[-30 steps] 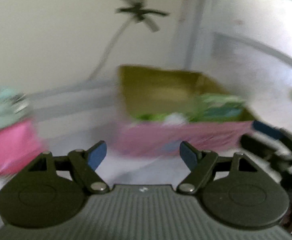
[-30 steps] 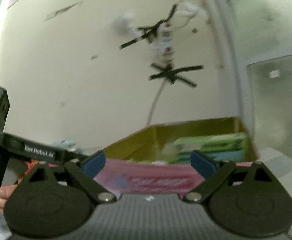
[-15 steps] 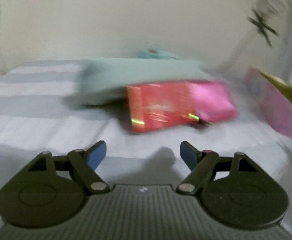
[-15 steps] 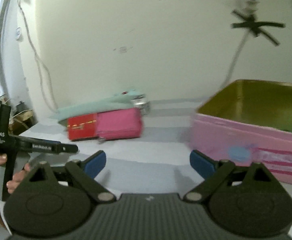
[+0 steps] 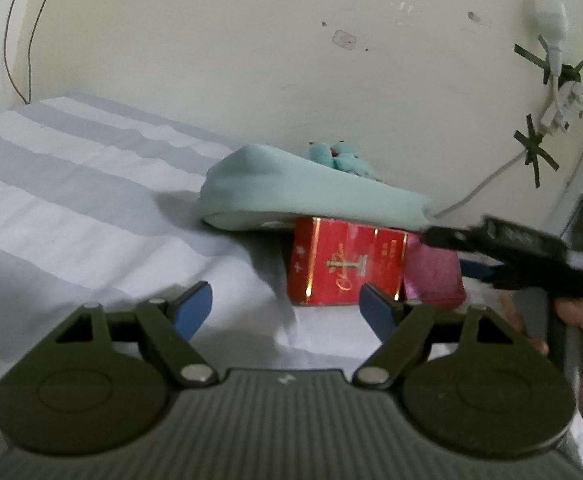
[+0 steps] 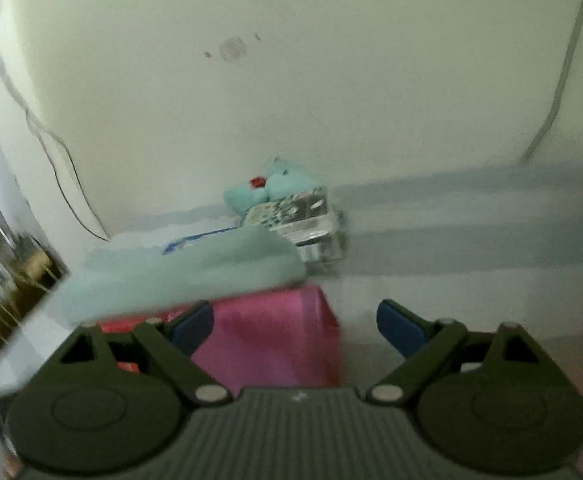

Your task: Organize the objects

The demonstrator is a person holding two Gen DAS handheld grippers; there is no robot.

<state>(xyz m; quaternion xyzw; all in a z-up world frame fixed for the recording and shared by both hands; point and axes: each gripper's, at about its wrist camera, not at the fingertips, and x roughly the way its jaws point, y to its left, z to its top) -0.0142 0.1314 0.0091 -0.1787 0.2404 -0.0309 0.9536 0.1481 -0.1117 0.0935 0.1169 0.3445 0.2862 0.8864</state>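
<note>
A red box with gold print (image 5: 345,266) and a pink box (image 5: 431,276) stand side by side on the striped sheet (image 5: 91,200), under a folded mint cloth (image 5: 311,196). My left gripper (image 5: 287,306) is open and empty, just in front of the red box. My right gripper (image 6: 295,322) is open and empty, hovering right over the pink box (image 6: 275,340); the red box (image 6: 131,326) peeks out at its left finger. In the left wrist view the right gripper (image 5: 523,256) reaches in from the right beside the pink box.
A teal plush toy (image 6: 271,190) and a clear plastic case (image 6: 311,226) lie behind the cloth near the wall. A taped power strip and cable (image 5: 559,92) hang on the wall at right. The bed's left edge (image 6: 31,312) drops off to clutter.
Both grippers have swung left from the pink-sided open box toward the stacked red and pink boxes and moved close to them. Both stayed open.
</note>
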